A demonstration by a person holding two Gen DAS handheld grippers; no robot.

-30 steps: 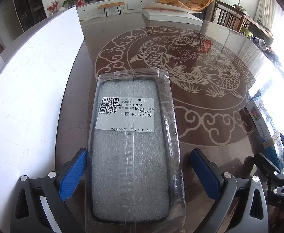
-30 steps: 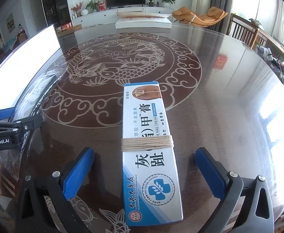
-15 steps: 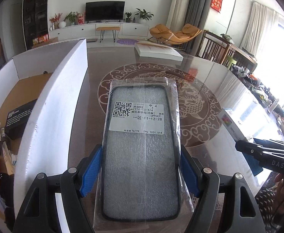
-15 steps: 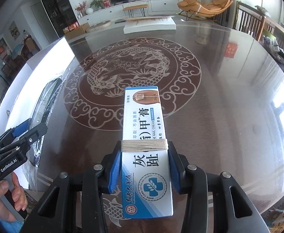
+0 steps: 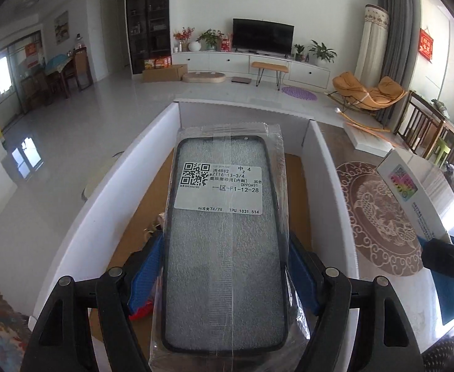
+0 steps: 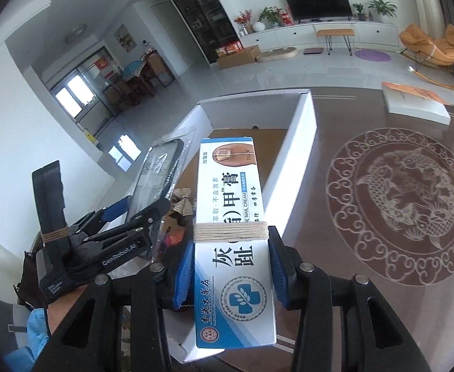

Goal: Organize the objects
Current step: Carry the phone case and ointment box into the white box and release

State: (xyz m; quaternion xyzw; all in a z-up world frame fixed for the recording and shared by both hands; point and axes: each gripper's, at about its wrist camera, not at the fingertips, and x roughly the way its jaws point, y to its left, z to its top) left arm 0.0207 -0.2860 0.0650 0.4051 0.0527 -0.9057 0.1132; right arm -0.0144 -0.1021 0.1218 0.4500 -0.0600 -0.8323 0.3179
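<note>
Both grippers' fingers pinch goods over the white box [image 5: 329, 167]: left gripper [image 5: 223, 266] a bagged phone case [image 5: 227, 232], right gripper [image 6: 230, 266] a nail-cream carton [image 6: 233, 217]; the slick bag could slip, or the two could collide.

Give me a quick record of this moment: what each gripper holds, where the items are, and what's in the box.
left gripper: shut on bagged phone case
right gripper: shut on nail cream box, bound with string
position: both items held above the open white box
box contents: a few small items on its brown floor, too hidden to identify
table: dark, glossy, fish medallion; box stands on it
</note>
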